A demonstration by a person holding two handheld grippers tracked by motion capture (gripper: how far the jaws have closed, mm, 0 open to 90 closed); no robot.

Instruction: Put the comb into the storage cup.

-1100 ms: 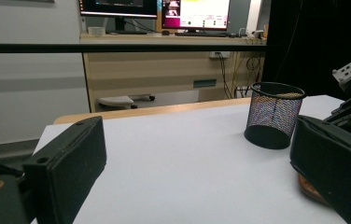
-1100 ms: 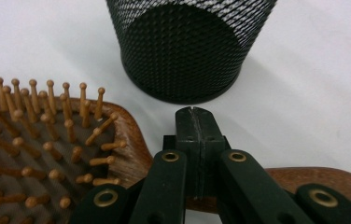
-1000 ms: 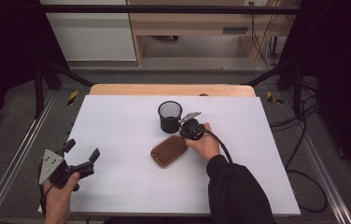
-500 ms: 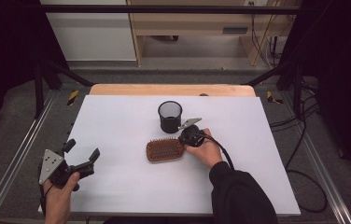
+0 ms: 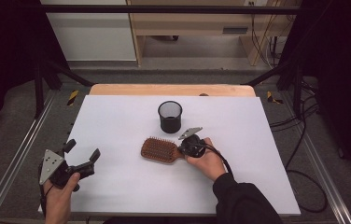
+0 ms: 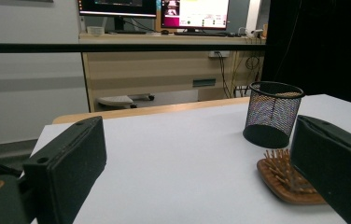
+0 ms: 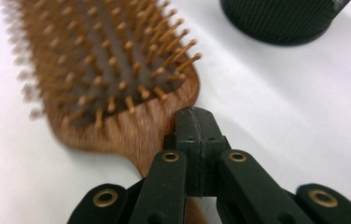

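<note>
A brown wooden hairbrush (image 5: 157, 149) lies bristles up on the white table (image 5: 117, 116), its head pointing left. My right gripper (image 5: 186, 148) is shut on the brush's handle at its right end. In the right gripper view the black jaws (image 7: 196, 126) meet over the handle, with the bristled hairbrush head (image 7: 108, 74) just beyond them. A black mesh cup (image 5: 170, 116) stands upright right behind the brush. My left gripper (image 5: 82, 150) is held open at the near left corner, with nothing between its jaws. In the left gripper view the gripper (image 6: 197, 186) faces the mesh cup (image 6: 272, 114) and the hairbrush (image 6: 285, 179).
A wooden strip (image 5: 169, 89) runs along the table's far edge. Metal rails (image 5: 19, 154) flank the table on both sides. Cables (image 5: 304, 140) lie on the floor to the right. A desk with monitors (image 6: 155, 9) stands beyond the table.
The right hand has come toward the near edge, away from the cup. The brush went with it and swung from a slant to lying level. The left gripper has stayed put.
</note>
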